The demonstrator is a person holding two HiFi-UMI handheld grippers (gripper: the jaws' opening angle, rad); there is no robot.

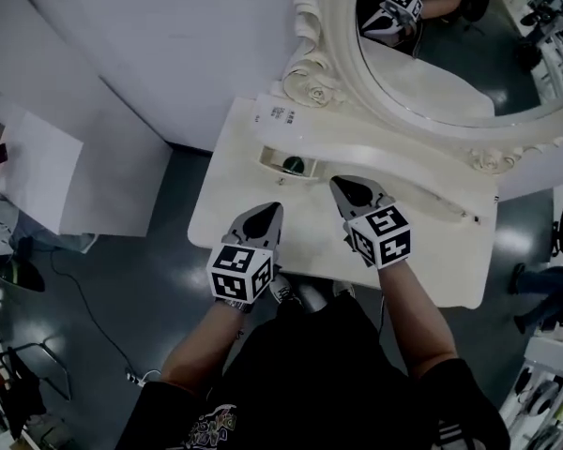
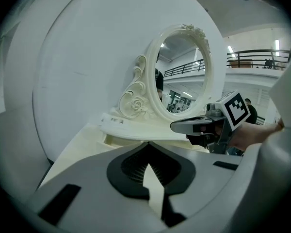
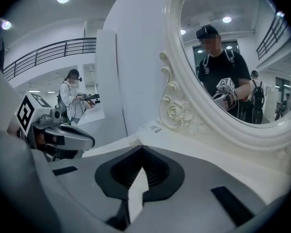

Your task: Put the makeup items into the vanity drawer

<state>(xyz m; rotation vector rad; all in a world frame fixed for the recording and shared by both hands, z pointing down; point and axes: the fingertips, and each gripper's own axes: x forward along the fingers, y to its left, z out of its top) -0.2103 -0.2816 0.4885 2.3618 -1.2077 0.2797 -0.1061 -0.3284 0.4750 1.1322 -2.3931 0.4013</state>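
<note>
The cream vanity table (image 1: 235,157) carries an oval mirror (image 1: 432,82) on a raised shelf. A small drawer (image 1: 274,160) under that shelf stands partly pulled out, with a dark green round item (image 1: 293,165) inside. No other makeup items show on the table top. My left gripper (image 1: 274,209) hovers over the table's front middle, jaws together and empty. My right gripper (image 1: 338,184) hangs just right of the drawer, also shut and empty. The left gripper view shows its own shut jaws (image 2: 148,144), the right gripper (image 2: 184,126) and the drawer (image 2: 114,139). The right gripper view shows its shut jaws (image 3: 141,149) and the left gripper (image 3: 85,141).
A white wall panel (image 1: 169,45) stands behind the vanity, and a white box (image 1: 38,172) to its left. Cables (image 1: 84,307) lie on the dark floor. Shelving (image 1: 549,382) sits at the lower right. Another person (image 3: 72,98) stands far off.
</note>
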